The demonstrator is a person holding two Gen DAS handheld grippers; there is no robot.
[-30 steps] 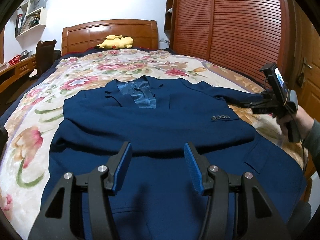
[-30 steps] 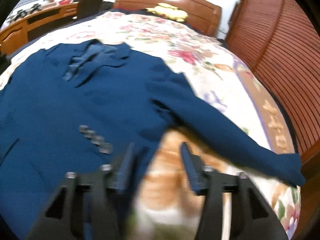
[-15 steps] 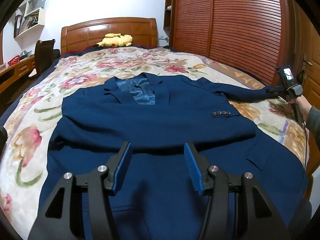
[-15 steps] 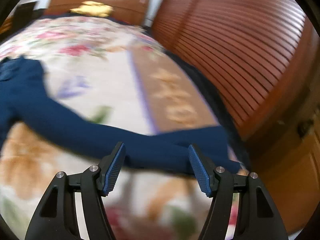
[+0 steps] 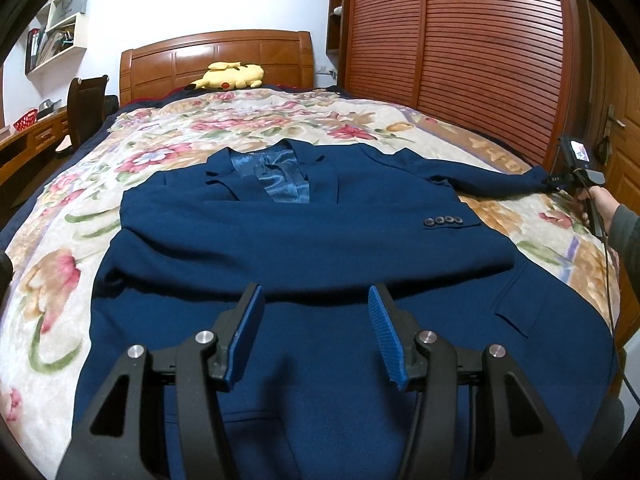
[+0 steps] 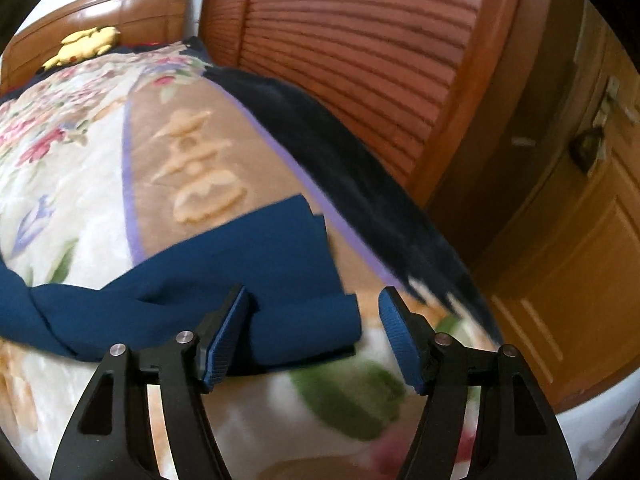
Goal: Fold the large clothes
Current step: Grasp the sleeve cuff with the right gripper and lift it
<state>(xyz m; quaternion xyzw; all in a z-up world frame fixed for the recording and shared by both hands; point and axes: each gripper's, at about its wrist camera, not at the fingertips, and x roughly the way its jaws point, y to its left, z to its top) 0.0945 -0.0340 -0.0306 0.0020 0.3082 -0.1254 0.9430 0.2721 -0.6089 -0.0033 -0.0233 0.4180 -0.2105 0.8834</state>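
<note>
1. We see a dark blue suit jacket [image 5: 304,248] lying face up on the bed [image 5: 48,280], collar toward the headboard [image 5: 216,60], hem toward the foot edge.
2. One sleeve is folded across the chest, its cuff with four buttons [image 5: 442,221] toward the bed's right edge.
3. The other sleeve [image 6: 240,284] stretches out flat to the right edge of the bed — its cuff end lies on the tan border of the floral blanket [image 6: 80,184].
4. Shiny blue lining [image 5: 280,180] shows at the open collar.
5. Left gripper [image 5: 316,330]: poised above the jacket's lower front near the foot edge, jaws released and partly spread, nothing between the blue pads; the cloth beneath them is not touched as far as we can tell.
6. Right gripper [image 6: 314,338]: at the right edge of the bed, over the outstretched sleeve's cuff. Its jaws have just been opening — the sleeve end lies between them, one pad at the cloth's side, the other standing clear of it. We read it as released, not grasping.
7. In the left wrist view the right gripper [image 5: 560,178] shows at the sleeve tip, held by a hand [image 5: 600,204] in a grey sleeve.
8. Outward: a yellow plush toy [image 5: 230,76] against the headboard, a slatted wooden wardrobe [image 5: 480,60] along the bed's right side, a wooden door [image 6: 580,240] beyond it, wall shelves [image 5: 60,24] and a chair [image 5: 86,108] to the left.
</note>
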